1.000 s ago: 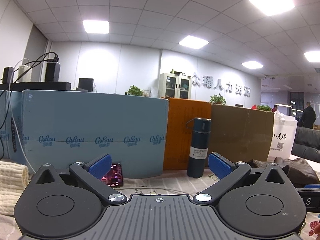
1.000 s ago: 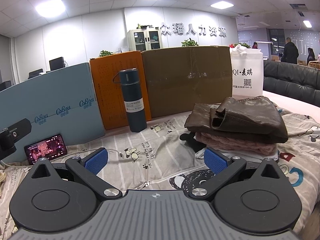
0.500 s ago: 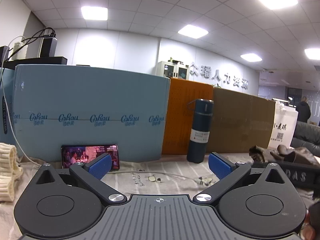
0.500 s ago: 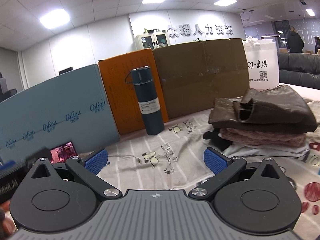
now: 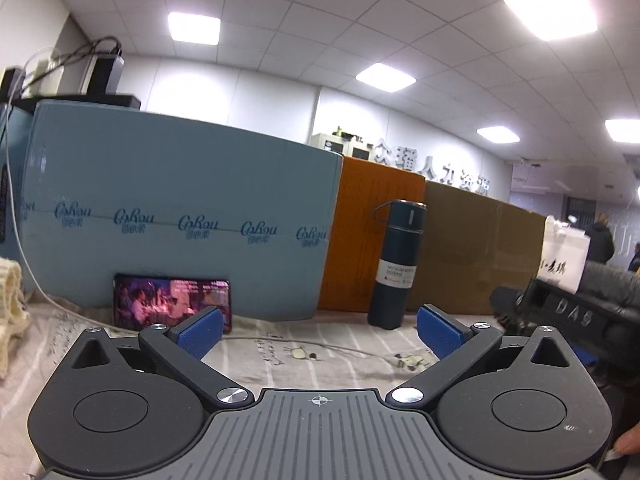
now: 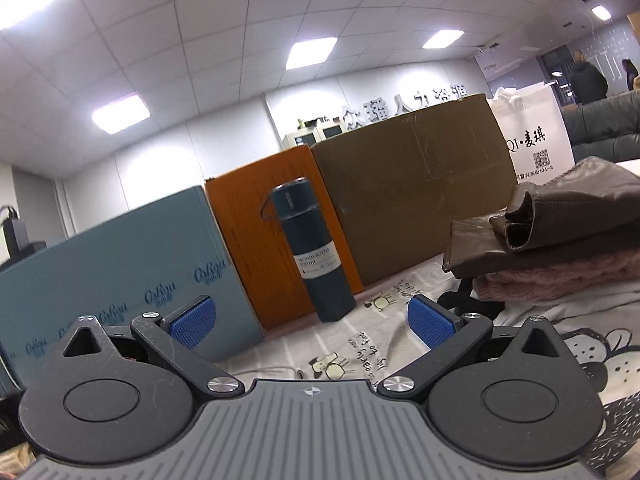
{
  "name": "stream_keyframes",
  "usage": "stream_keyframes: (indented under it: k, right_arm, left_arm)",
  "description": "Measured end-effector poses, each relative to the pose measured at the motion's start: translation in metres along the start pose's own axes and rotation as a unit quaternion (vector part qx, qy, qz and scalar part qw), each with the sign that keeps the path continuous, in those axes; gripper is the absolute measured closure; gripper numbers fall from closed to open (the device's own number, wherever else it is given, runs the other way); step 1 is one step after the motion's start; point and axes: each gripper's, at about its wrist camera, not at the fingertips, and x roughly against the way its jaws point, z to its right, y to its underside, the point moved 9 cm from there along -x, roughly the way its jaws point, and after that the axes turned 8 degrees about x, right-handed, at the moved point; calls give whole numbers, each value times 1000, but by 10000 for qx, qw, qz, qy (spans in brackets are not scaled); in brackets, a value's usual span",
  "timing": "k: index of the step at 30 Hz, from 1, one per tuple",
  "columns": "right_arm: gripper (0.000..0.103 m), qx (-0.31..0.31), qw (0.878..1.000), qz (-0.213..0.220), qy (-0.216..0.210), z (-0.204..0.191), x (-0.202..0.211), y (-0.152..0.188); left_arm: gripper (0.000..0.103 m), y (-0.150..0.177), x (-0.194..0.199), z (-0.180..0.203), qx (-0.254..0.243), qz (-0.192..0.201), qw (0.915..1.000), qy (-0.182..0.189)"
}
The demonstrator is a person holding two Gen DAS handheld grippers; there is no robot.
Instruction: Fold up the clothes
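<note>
A stack of folded clothes lies at the right in the right wrist view: a brown leather garment (image 6: pixel 560 216) on top of a pink knit (image 6: pixel 560 276) and a white garment (image 6: pixel 560 308). A cream knit piece (image 5: pixel 10 312) shows at the far left of the left wrist view. My left gripper (image 5: pixel 319 332) is open and empty above the printed table cloth (image 5: pixel 320 360). My right gripper (image 6: pixel 312 322) is open and empty, left of the stack. The right gripper's body also shows in the left wrist view (image 5: pixel 568 312).
A dark blue vacuum bottle (image 6: pixel 312 256) stands before an orange box (image 6: pixel 256 248), a brown cardboard box (image 6: pixel 416 200) and a blue box (image 5: pixel 180 224). A lit phone (image 5: pixel 172 302) leans on the blue box. A white cable (image 5: pixel 320 346) crosses the cloth. A white paper bag (image 6: pixel 532 136) stands far right.
Both grippers have dropped lower and moved closer to the boxes. The left view has swung so the phone shows fully. Both stay open.
</note>
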Motion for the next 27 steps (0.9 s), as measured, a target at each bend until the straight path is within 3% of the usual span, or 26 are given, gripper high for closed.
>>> stream_keyframes:
  k: [9,27]
  right_arm:
    - [0,-75,9996,-84,-273,-2,0,13]
    - [0,-138,9990,-98,-403,-4,3,15]
  left_arm:
    - [0,5,-2,-3,-138,96,9998,-97]
    - [0,5,0,-6,-167,179,9997,-51]
